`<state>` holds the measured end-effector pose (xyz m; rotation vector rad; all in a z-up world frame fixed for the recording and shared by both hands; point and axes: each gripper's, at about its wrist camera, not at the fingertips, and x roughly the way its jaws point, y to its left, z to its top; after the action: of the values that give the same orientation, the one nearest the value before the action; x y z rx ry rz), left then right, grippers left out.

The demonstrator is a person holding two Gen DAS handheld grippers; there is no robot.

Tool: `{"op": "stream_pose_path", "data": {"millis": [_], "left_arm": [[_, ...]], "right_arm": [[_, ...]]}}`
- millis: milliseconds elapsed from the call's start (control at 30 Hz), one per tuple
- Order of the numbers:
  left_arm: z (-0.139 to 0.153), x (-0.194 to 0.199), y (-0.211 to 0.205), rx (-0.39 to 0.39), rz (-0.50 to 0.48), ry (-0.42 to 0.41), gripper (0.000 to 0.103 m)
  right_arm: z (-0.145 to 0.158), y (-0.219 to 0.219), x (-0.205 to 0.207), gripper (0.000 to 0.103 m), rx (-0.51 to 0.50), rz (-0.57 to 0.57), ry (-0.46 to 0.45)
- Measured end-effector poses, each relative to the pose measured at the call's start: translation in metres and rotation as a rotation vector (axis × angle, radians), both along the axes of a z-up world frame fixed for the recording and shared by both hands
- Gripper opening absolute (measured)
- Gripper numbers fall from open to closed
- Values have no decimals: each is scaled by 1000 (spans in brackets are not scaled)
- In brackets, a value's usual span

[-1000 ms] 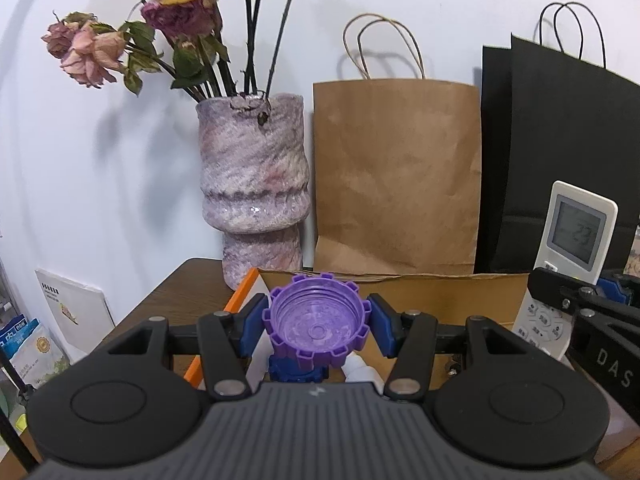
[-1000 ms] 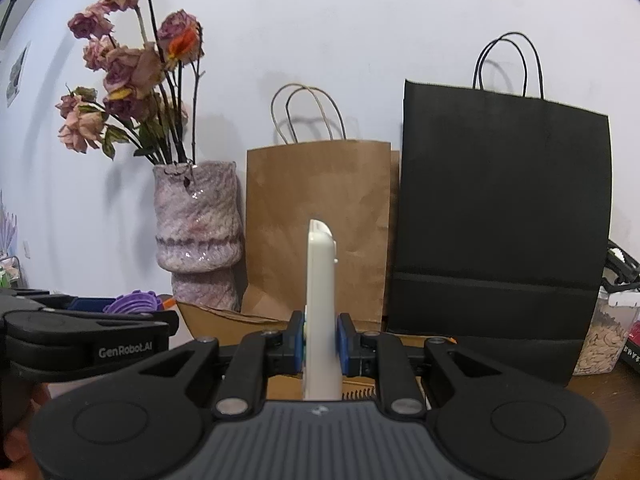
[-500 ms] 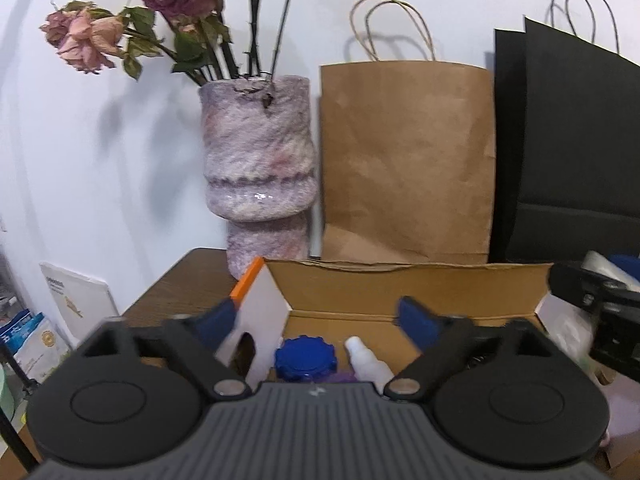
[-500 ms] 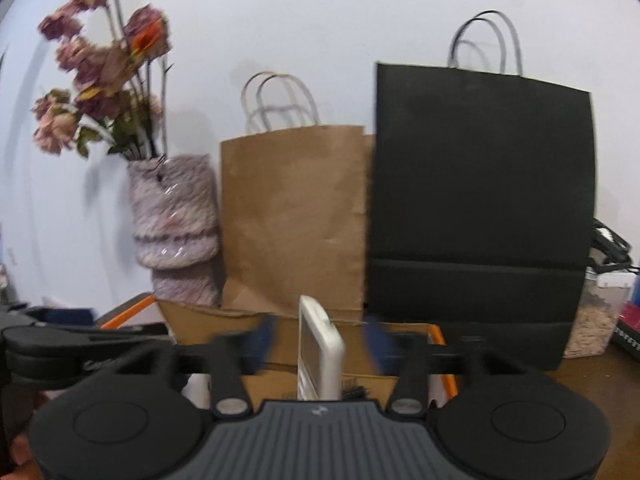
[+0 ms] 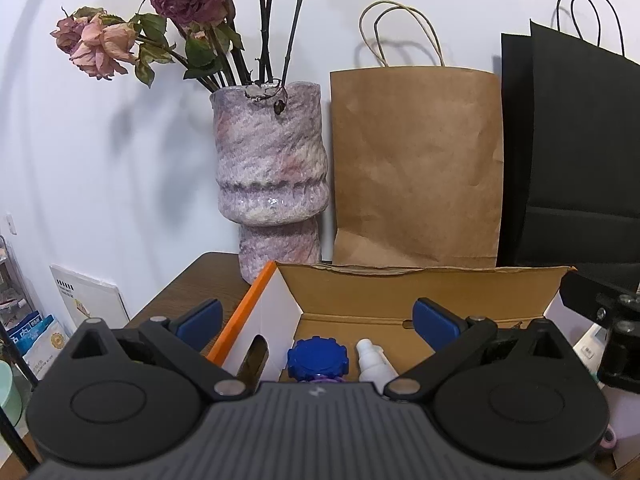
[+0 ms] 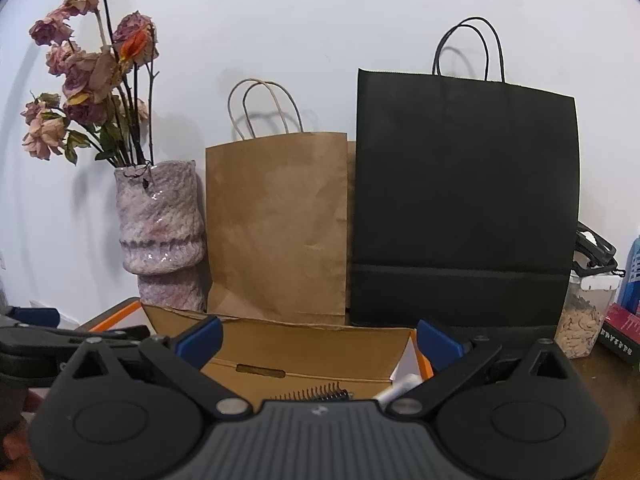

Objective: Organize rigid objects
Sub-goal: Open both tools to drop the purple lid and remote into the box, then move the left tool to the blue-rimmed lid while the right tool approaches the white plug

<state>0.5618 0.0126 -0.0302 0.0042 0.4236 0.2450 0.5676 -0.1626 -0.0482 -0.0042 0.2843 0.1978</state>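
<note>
Both the left gripper (image 5: 316, 320) and right gripper (image 6: 318, 338) tilt slightly down over the box (image 5: 420, 284), jaws just spread wide and empty; the blue cap (image 5: 317, 360) and remote (image 6: 400, 386) lie inside; no writing legible

Left claw (image 5: 316, 320) jaws just opened wide, empty, above cardboard box (image 5: 420, 284) holding blue cap (image 5: 317, 361), white bottle (image 5: 374, 364)

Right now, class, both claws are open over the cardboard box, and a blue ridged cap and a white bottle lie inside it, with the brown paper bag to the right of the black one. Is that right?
One detail is wrong. In the right wrist view the brown paper bag stands left of the black bag, between it and the vase. The rest holds.
</note>
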Motion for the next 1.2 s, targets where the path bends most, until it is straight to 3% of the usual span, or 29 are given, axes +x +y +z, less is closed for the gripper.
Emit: {"op": "stream_pose_path", "data": {"millis": [500, 1200], "left_arm": [[2, -24, 2, 13, 1, -16, 103], [-4, -110, -1, 10, -50, -34, 103]], "right_arm": [[0, -9, -18, 103, -18, -20, -10], [-8, -29, -105, 103, -56, -65, -28]]}}
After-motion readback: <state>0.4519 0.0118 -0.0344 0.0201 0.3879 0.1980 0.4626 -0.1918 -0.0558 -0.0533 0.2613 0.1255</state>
